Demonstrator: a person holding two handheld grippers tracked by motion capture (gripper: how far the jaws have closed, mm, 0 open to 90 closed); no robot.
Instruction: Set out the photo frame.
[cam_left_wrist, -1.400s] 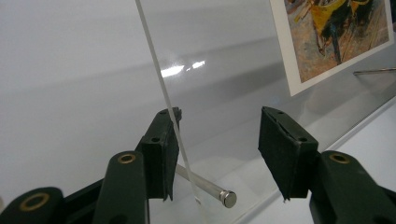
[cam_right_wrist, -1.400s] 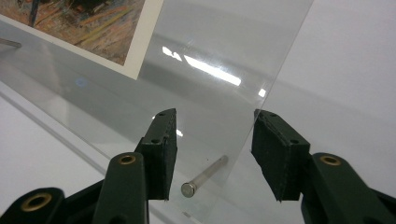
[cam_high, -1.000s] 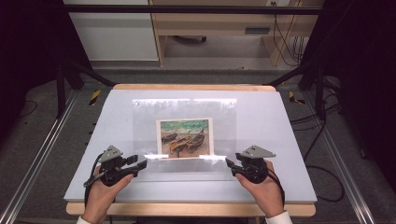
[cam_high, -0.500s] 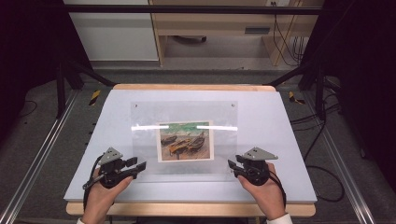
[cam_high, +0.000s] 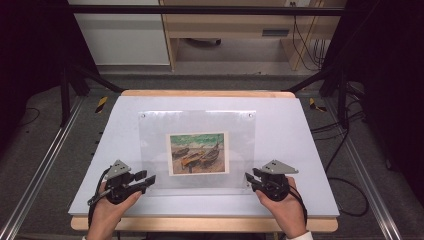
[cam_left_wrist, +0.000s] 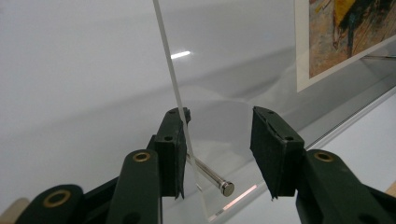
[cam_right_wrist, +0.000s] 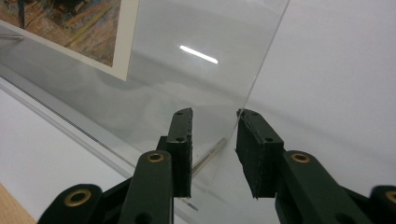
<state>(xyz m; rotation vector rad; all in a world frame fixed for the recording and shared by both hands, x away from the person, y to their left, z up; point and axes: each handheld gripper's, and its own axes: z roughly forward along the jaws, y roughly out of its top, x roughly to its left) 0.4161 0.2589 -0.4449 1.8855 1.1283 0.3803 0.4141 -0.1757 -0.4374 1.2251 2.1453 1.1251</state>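
Observation:
A clear acrylic sheet (cam_high: 197, 125) lies on the white table mat (cam_high: 290, 150) with a painting print of boats (cam_high: 197, 152) under it. My left gripper (cam_high: 147, 179) is at the sheet's near left corner, my right gripper (cam_high: 250, 179) at its near right corner. In the left gripper view the sheet's edge (cam_left_wrist: 170, 70) runs along one jaw of the left gripper (cam_left_wrist: 220, 114), and a metal pin (cam_left_wrist: 210, 175) lies between the jaws. The other jaw stands apart. The right gripper (cam_right_wrist: 215, 114) straddles a pin (cam_right_wrist: 208, 156) and the sheet's corner (cam_right_wrist: 196, 84). Both pairs of jaws have just been closing and still show a gap.
Small fittings mark the sheet's far corners (cam_high: 143, 115) (cam_high: 250, 115). The wooden table edge (cam_high: 200, 223) runs just behind my hands. Metal rails (cam_high: 45, 165) flank the table, cables (cam_high: 345, 135) trail on the floor at right, and furniture stands beyond the far edge.
A bright glare band swept from the sheet's near edge to its far part and has gone; the sheet now looks flat and longer toward me. Both hands stayed in place.

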